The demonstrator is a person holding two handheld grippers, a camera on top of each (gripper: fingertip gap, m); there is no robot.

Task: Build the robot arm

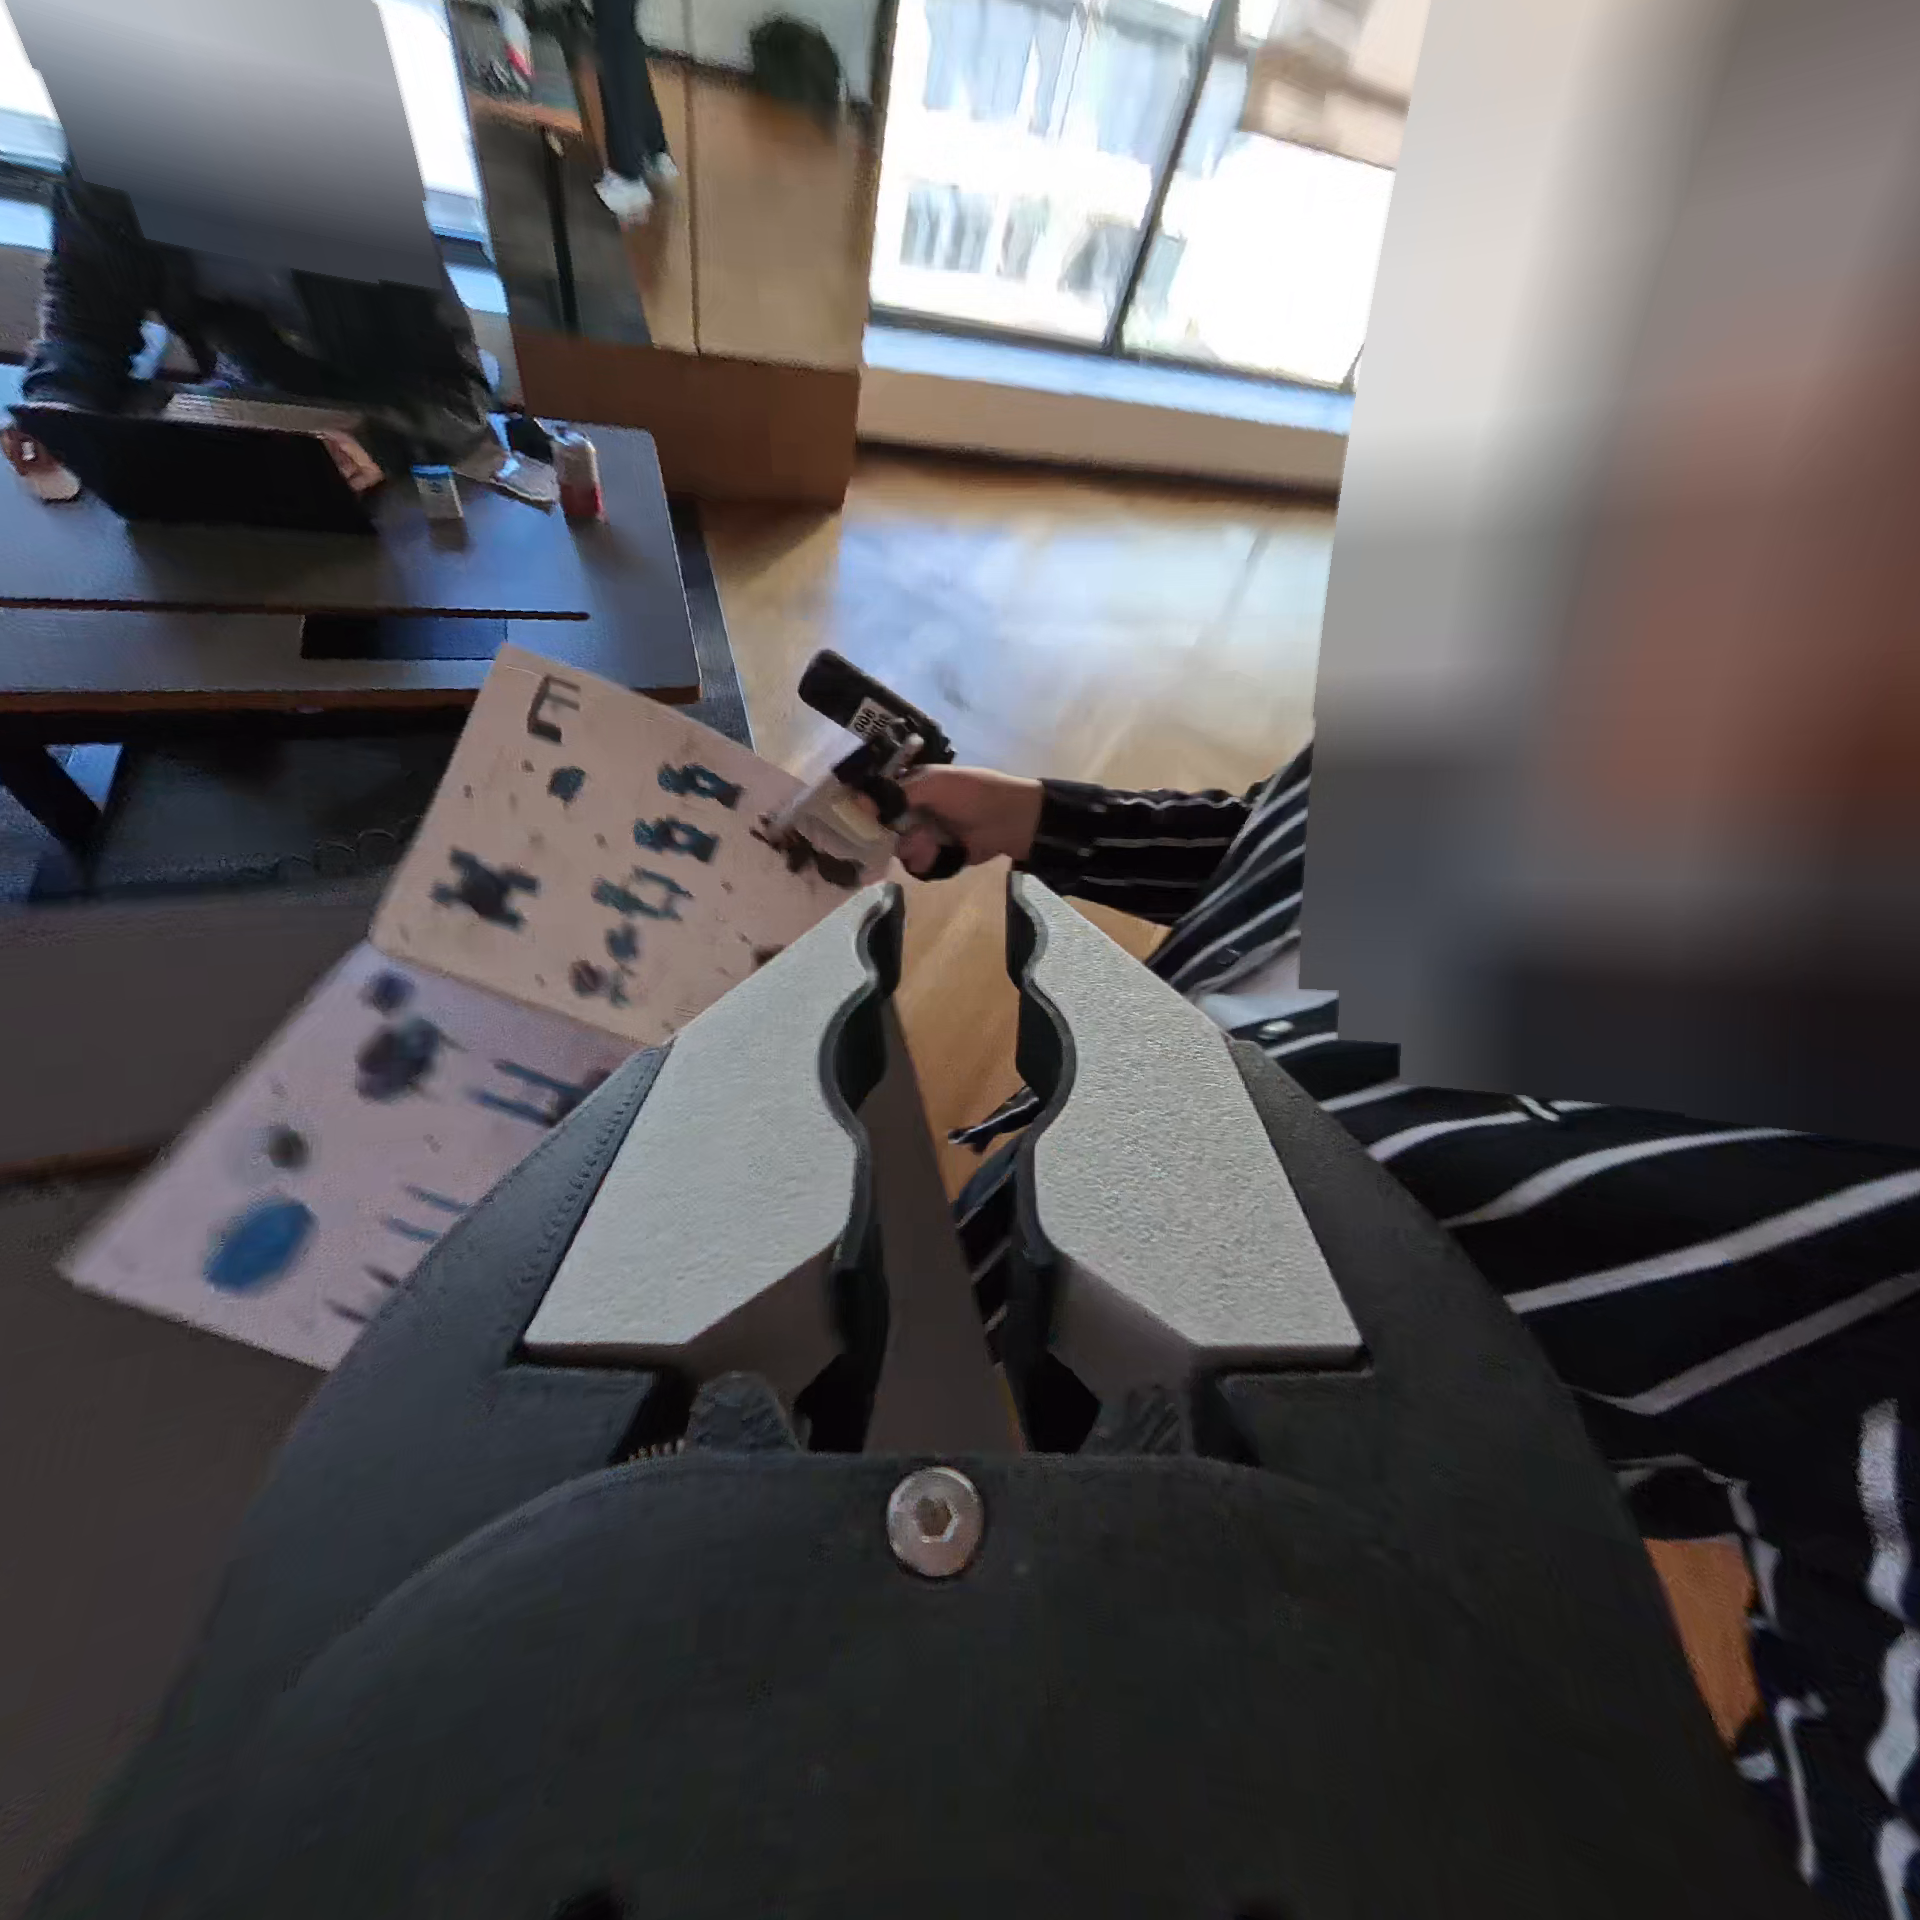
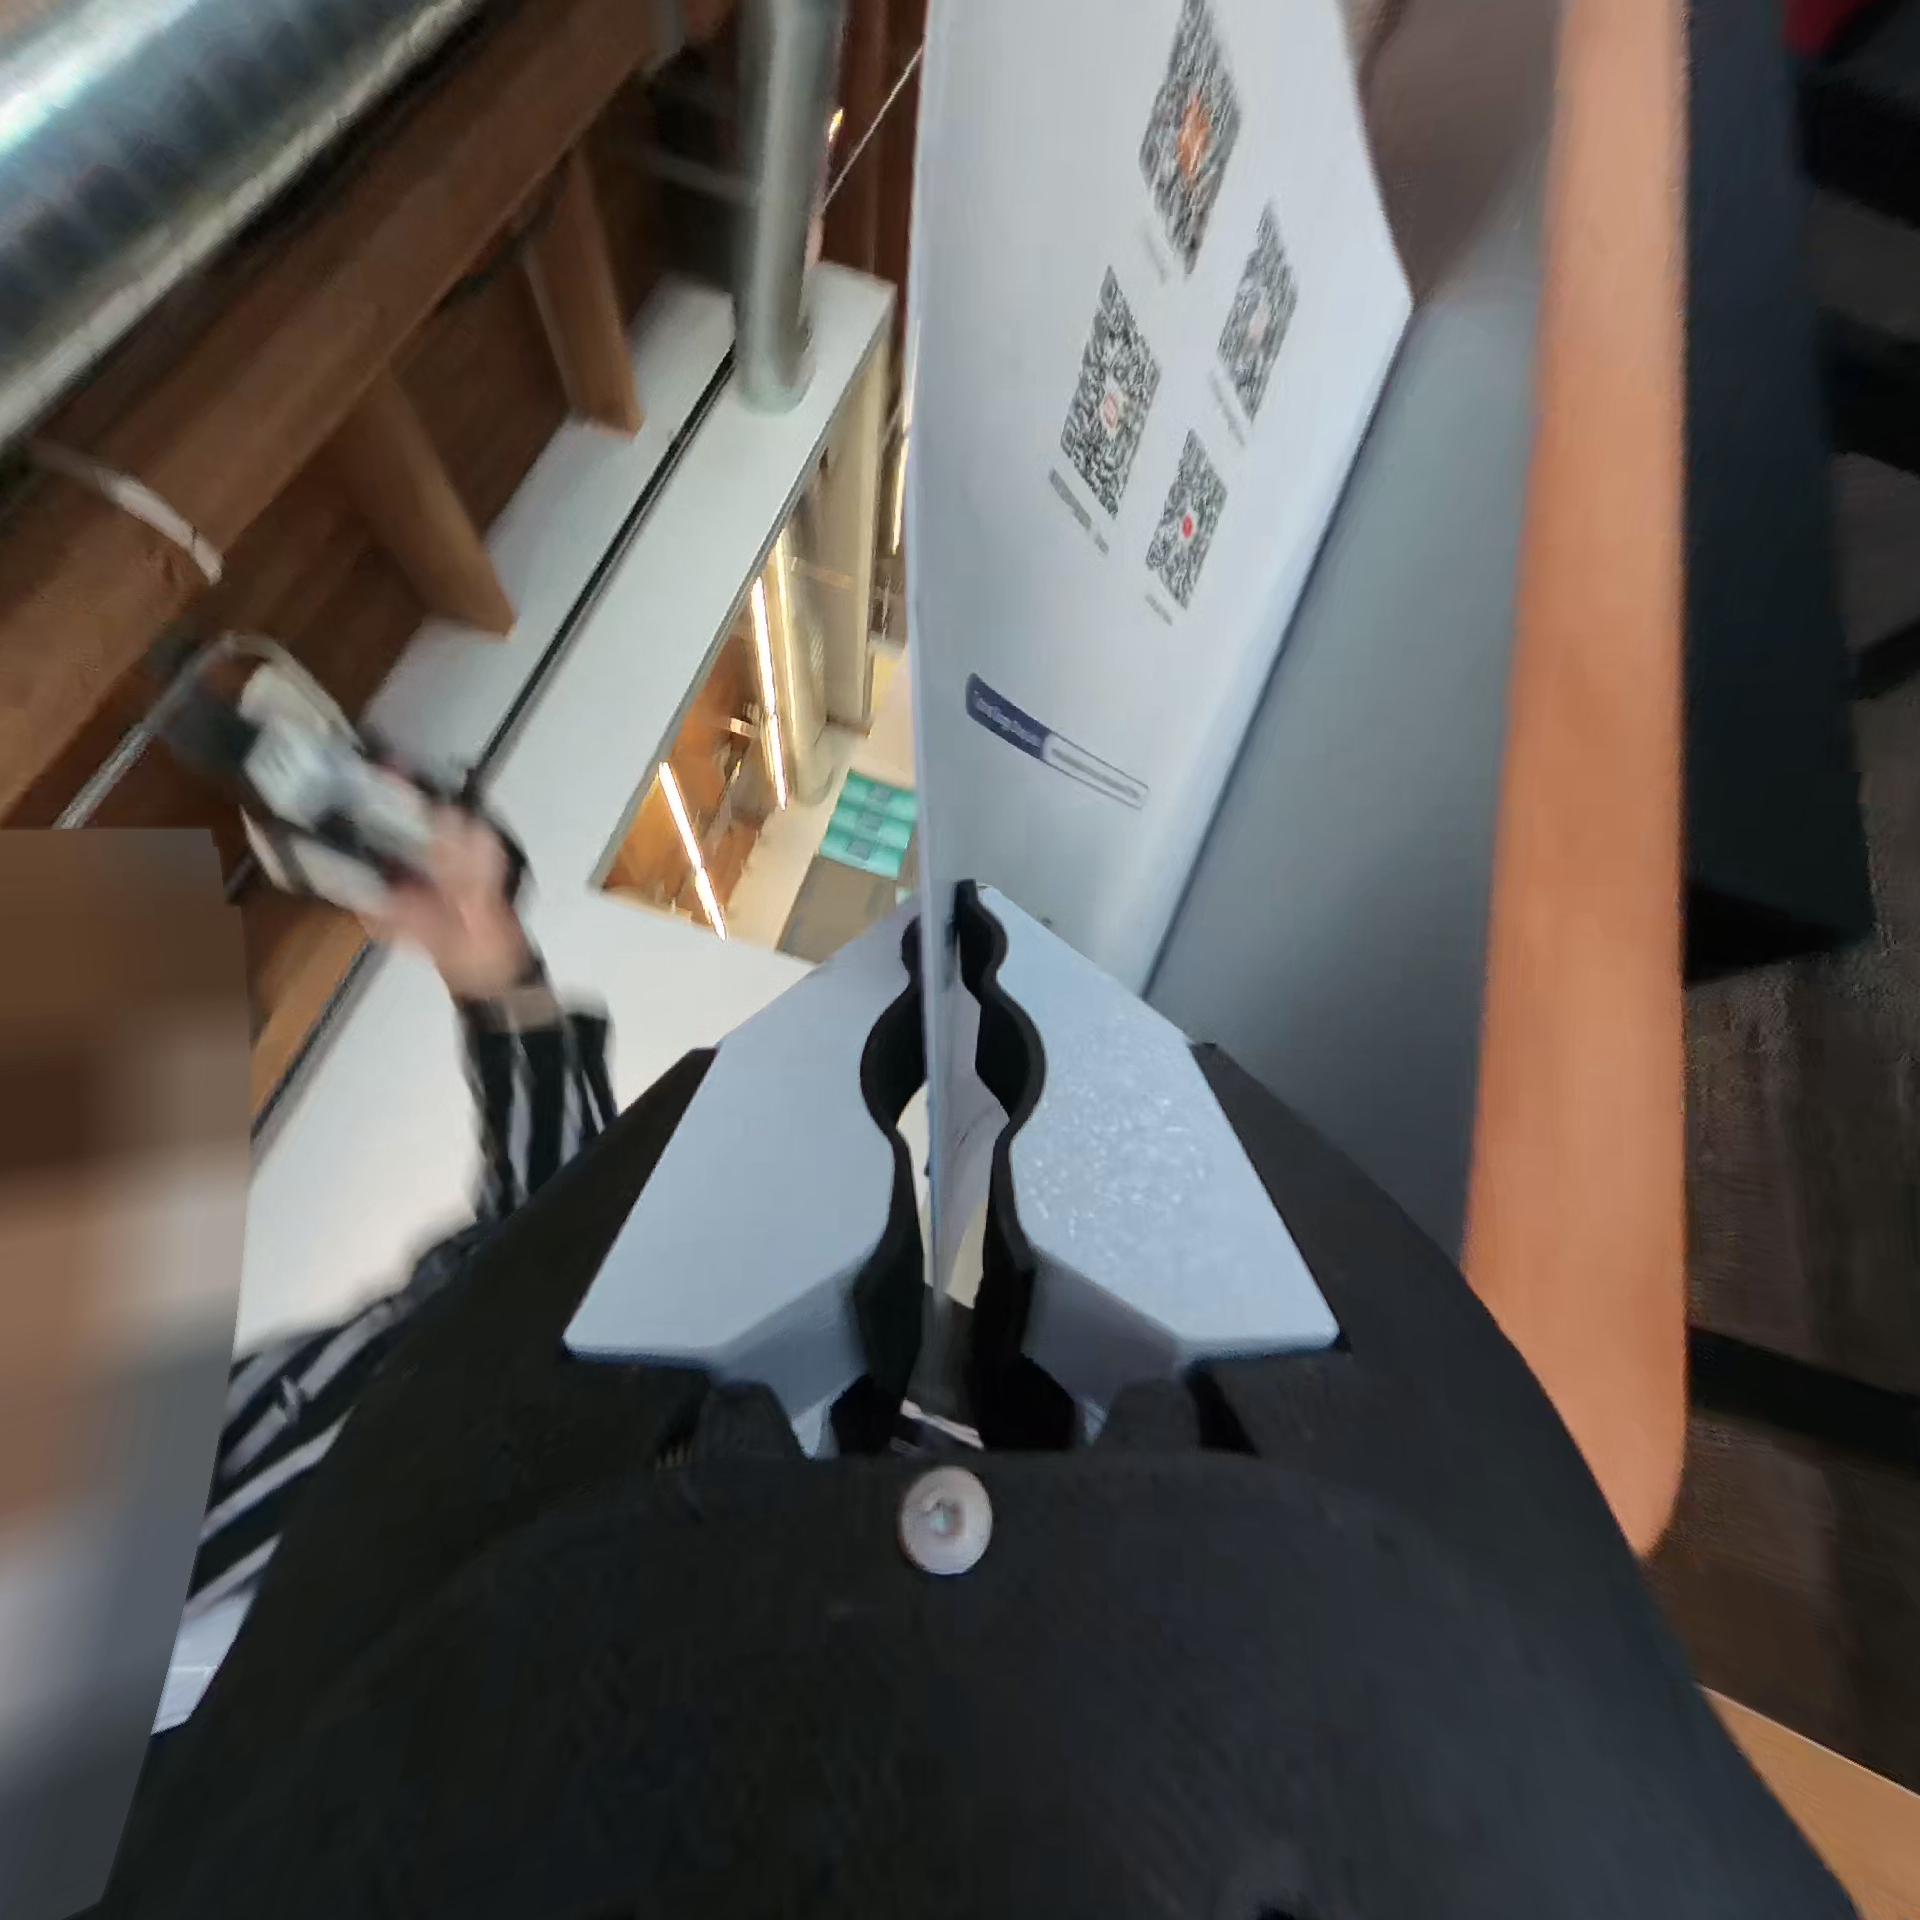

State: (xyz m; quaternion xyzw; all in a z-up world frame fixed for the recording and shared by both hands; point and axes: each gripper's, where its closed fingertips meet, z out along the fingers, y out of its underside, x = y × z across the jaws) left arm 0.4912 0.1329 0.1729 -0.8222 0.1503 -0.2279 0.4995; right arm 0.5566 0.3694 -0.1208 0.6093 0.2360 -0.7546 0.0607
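Observation:
My right gripper is shut on the edge of a large white paper sheet printed with several square code patterns; the sheet stands up out of the jaws. In the left wrist view the same sheet shows as a folded leaflet with dark and blue prints, held at its right edge by the right gripper in a hand with a striped sleeve. My left gripper is open and empty, just right of and below the sheet, not touching it. It shows blurred, held in a hand, in the right wrist view.
A dark table at the back left carries a laptop, a red can and small items, with a person seated behind it. Wooden floor and windows lie ahead. A striped garment fills the right. A metal duct runs overhead.

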